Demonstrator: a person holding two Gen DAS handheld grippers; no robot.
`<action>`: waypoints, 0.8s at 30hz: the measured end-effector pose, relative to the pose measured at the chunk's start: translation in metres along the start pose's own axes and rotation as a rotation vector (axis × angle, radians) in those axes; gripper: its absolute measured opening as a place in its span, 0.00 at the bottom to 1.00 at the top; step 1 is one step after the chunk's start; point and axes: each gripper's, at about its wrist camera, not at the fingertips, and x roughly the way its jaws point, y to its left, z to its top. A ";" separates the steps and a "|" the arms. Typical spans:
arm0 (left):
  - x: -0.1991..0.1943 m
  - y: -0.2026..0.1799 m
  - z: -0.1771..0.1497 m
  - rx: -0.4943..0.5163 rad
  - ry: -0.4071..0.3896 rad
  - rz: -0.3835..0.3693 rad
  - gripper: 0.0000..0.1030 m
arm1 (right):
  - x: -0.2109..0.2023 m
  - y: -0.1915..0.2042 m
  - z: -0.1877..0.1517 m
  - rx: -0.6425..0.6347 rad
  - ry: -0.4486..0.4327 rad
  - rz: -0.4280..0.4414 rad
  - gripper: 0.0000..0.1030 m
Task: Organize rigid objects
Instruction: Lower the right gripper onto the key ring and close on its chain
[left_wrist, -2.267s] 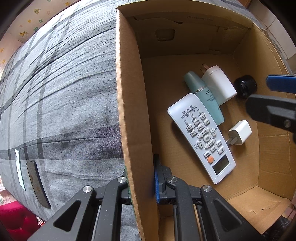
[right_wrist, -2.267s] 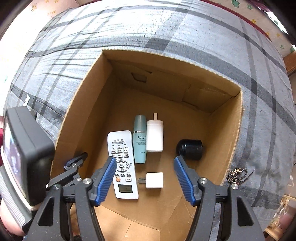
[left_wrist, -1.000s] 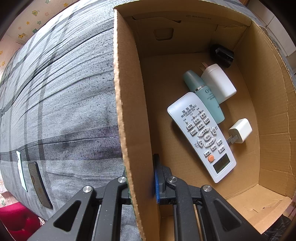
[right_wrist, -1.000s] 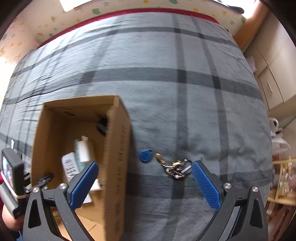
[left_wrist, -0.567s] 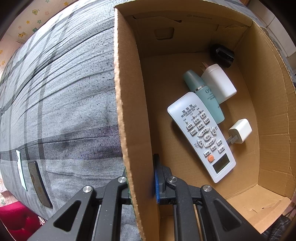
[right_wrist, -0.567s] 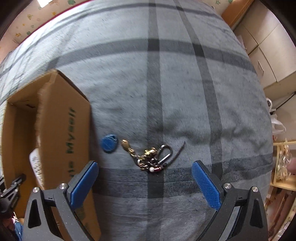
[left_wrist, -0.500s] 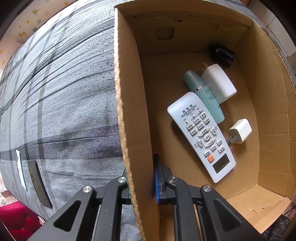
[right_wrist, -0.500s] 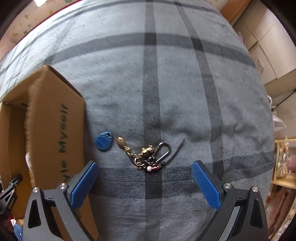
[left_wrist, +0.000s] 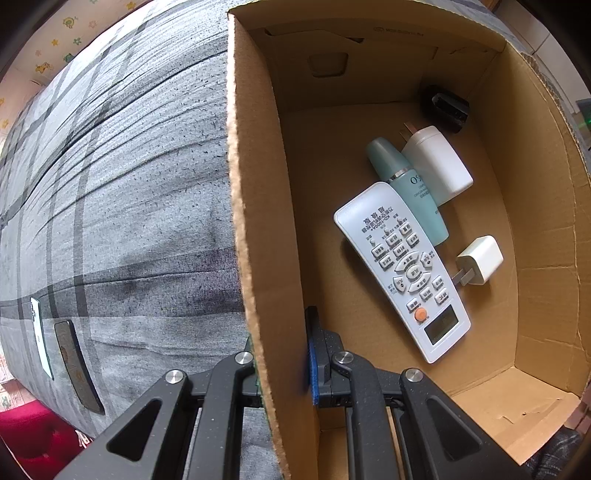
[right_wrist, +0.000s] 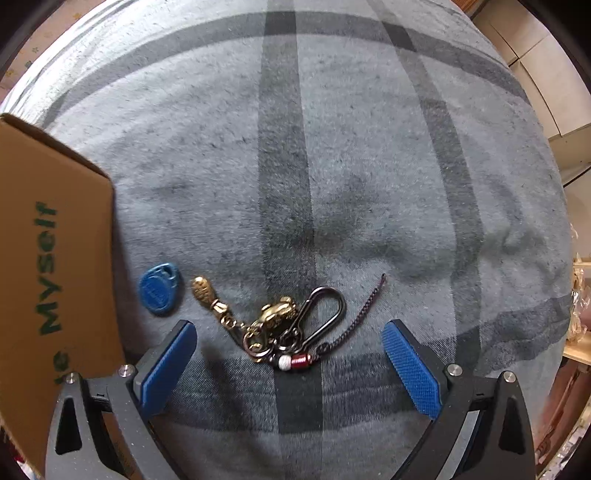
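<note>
My left gripper (left_wrist: 282, 354) is shut on the near wall of a cardboard box (left_wrist: 255, 236), one finger outside and one inside. On the box floor lie a white remote (left_wrist: 402, 269), a teal bottle (left_wrist: 410, 188), a white bottle (left_wrist: 437, 162), a white charger cube (left_wrist: 480, 258) and a black cap (left_wrist: 445, 107). My right gripper (right_wrist: 288, 365) hangs open above the grey plaid bedcover, its blue pads (right_wrist: 168, 363) either side of a keychain (right_wrist: 288, 325) with brass charms, a black carabiner and a cord. A blue key fob (right_wrist: 159, 282) lies just left of it.
The box's outer wall (right_wrist: 48, 277) with green lettering stands left of the keychain. Two phones (left_wrist: 75, 363) lie on the bedcover left of the box. Cabinets (right_wrist: 535, 59) and a shelf stand past the bed's right edge.
My right gripper has come down over the keychain, which now looks larger and sits between the pads. The box has slid to the left edge of that view. The left gripper has stayed put.
</note>
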 end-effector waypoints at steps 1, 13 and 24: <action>0.000 0.001 0.001 -0.002 0.001 -0.001 0.12 | 0.003 -0.001 0.001 0.004 0.003 -0.002 1.00; 0.002 0.006 0.002 -0.015 0.005 -0.012 0.12 | 0.038 -0.017 0.008 0.021 0.021 0.031 1.00; 0.002 0.005 0.002 -0.019 0.010 -0.008 0.12 | 0.051 -0.015 0.009 0.020 0.035 0.021 1.00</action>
